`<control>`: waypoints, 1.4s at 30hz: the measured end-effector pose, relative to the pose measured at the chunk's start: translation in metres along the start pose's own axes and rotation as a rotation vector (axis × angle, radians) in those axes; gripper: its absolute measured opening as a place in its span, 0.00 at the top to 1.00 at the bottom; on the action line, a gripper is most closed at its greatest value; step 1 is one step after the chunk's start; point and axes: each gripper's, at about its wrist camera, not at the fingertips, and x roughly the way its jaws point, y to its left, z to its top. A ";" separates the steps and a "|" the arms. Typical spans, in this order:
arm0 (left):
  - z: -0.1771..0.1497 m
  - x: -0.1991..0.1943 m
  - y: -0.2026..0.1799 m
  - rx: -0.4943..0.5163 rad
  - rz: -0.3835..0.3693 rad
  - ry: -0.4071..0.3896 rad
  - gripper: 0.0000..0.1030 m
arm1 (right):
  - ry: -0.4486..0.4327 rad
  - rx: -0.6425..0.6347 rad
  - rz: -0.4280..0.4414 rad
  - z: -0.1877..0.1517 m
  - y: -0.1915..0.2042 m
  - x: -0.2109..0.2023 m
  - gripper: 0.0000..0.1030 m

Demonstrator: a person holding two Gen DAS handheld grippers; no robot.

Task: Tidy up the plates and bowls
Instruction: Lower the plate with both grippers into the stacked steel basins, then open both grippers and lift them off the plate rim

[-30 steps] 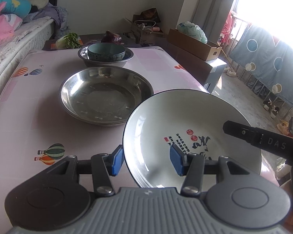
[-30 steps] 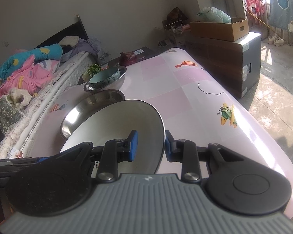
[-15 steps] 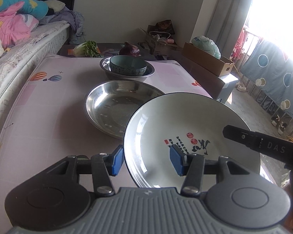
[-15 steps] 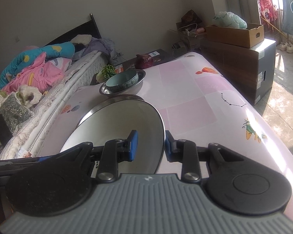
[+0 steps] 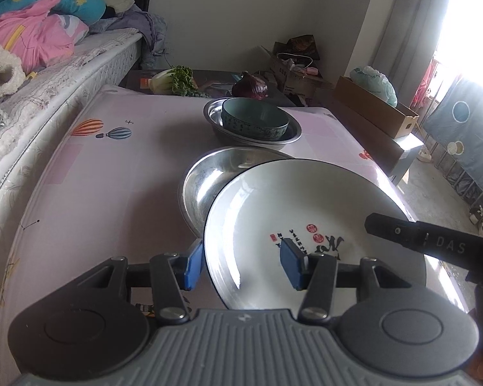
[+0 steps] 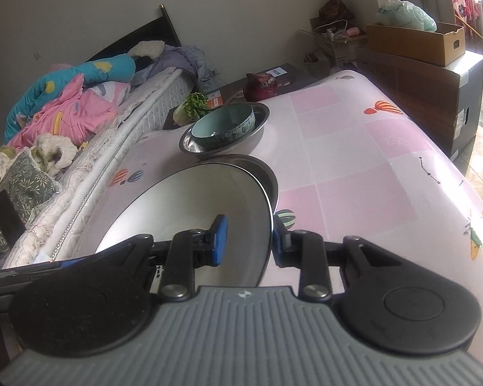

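A white ceramic plate (image 5: 283, 212) with a dark rim and printed characters is held tilted above the table, over the near edge of a steel plate (image 5: 215, 177). My left gripper (image 5: 241, 265) straddles its left rim with jaws apart. My right gripper (image 6: 246, 241) is shut on the plate's right rim (image 6: 209, 206). Farther back a teal bowl (image 5: 254, 119) sits inside a steel bowl (image 5: 286, 138). In the right wrist view the steel plate (image 6: 267, 170) and the teal bowl (image 6: 222, 125) lie beyond the held plate.
The table has a pink patterned cloth (image 5: 112, 167). A bed with blankets (image 5: 32, 38) runs along the left. A red onion (image 5: 249, 88) and greens (image 5: 177, 80) lie on a low stand behind the table. A cardboard box (image 5: 373, 112) stands at right.
The white plate has moved forward with both grippers and now overlaps the near edge of the steel plate. The grip on it is unchanged.
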 end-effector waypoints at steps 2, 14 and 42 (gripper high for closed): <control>0.004 0.008 0.004 -0.009 0.009 0.010 0.50 | 0.026 0.005 -0.001 0.002 0.001 0.013 0.73; 0.017 0.031 0.017 -0.008 0.023 0.027 0.50 | 0.097 -0.015 -0.020 0.012 0.005 0.057 0.73; 0.025 0.025 0.014 0.016 0.080 0.044 0.31 | 0.045 0.019 -0.036 0.013 -0.010 0.036 0.47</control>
